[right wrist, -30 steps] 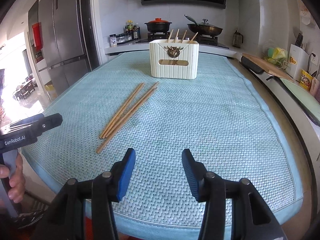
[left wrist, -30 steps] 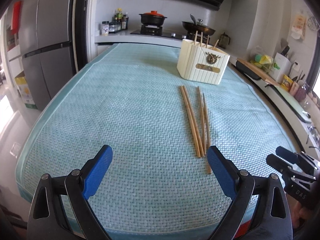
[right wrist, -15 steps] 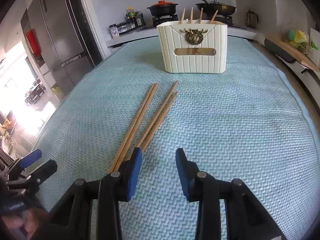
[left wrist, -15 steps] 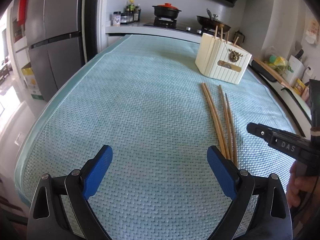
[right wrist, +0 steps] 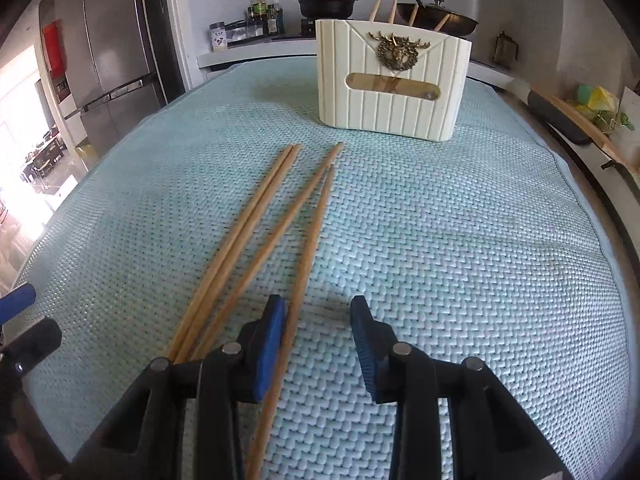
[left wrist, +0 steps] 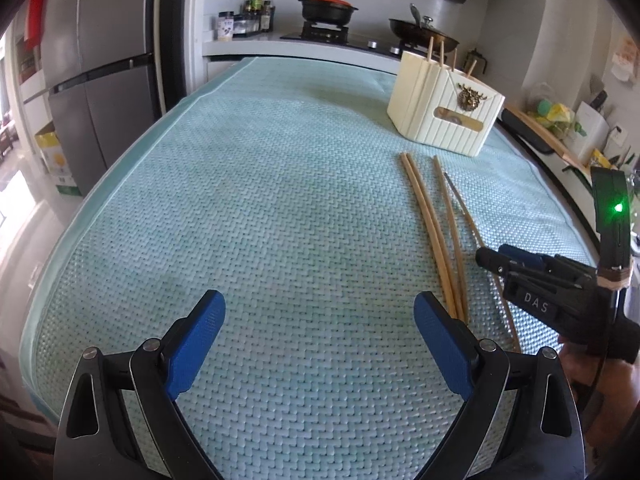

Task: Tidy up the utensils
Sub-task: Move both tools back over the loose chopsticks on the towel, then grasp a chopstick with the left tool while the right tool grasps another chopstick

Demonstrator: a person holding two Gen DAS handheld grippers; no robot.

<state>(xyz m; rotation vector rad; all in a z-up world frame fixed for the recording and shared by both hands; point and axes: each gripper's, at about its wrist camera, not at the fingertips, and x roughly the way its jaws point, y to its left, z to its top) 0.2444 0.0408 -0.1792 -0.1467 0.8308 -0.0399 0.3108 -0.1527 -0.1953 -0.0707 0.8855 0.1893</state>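
Several wooden chopsticks lie side by side on the teal woven mat, pointing toward a cream utensil holder with more chopsticks standing in it. My right gripper hovers low over their near ends, its jaws partly narrowed. The rightmost chopstick runs between the fingers, close beside the left pad, and the right pad stands clear of it. My left gripper is wide open with nothing in it, above bare mat left of the chopsticks. The right gripper shows at that view's right.
A counter with a stove, a black pot and a pan runs behind the holder. A steel fridge stands at the left. Shelves with clutter line the right edge. The mat's near edge drops off below both grippers.
My right gripper has moved left and lower, onto the near ends of the chopsticks, and its jaws have narrowed. The left gripper has shifted slightly forward and stayed open.
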